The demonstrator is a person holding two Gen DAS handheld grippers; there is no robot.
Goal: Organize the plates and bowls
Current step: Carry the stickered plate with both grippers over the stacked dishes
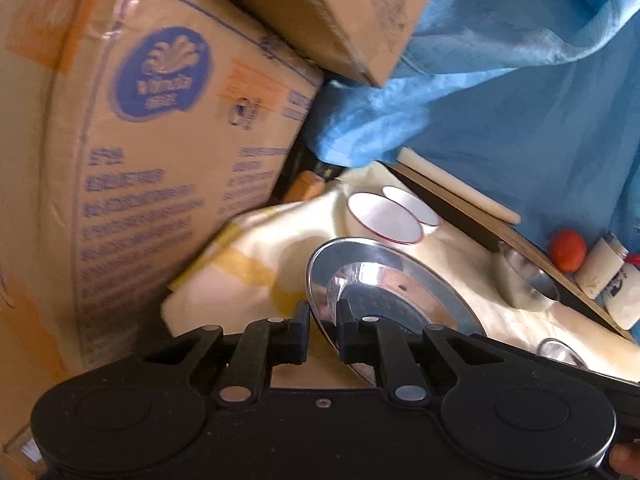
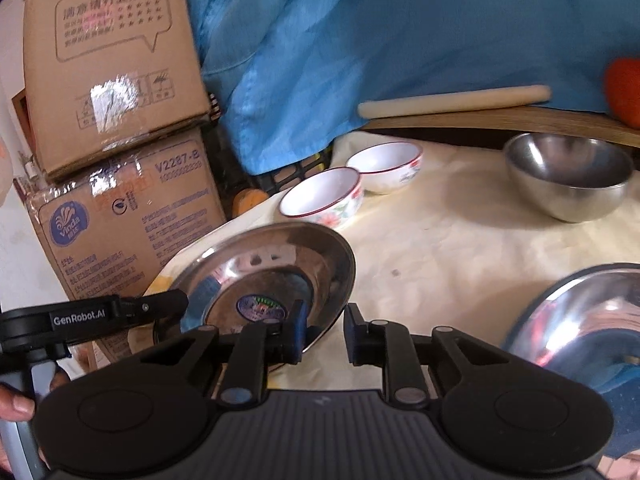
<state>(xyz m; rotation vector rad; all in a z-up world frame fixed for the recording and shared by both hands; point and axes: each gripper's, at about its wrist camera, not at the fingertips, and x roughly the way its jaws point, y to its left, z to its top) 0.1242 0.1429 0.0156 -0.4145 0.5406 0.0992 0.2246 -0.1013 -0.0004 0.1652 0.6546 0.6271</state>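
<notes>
Left wrist view: the left gripper (image 1: 323, 312) is clenched on the near rim of a tilted stainless steel plate (image 1: 400, 284), lifted off the cream cloth (image 1: 276, 240) covering the worktop; at 12 o'clock of the plate sit two white ceramic bowls (image 1: 384, 218), red-rimmed, touching. Right wrist view: the right gripper (image 2: 325, 326) pinches the same plate's rim at its lower right edge; a blue oval sticker (image 2: 262, 307) marks the plate's centre, text unreadable; the left gripper's side reads "GenRobot.AI". A steel bowl (image 2: 568, 176) stands at 2 o'clock; a second steel plate (image 2: 580, 320) at 3 o'clock. Stacked cardboard boxes (image 2: 120, 200) at 10 o'clock read "vinda" and "V2287-B".
</notes>
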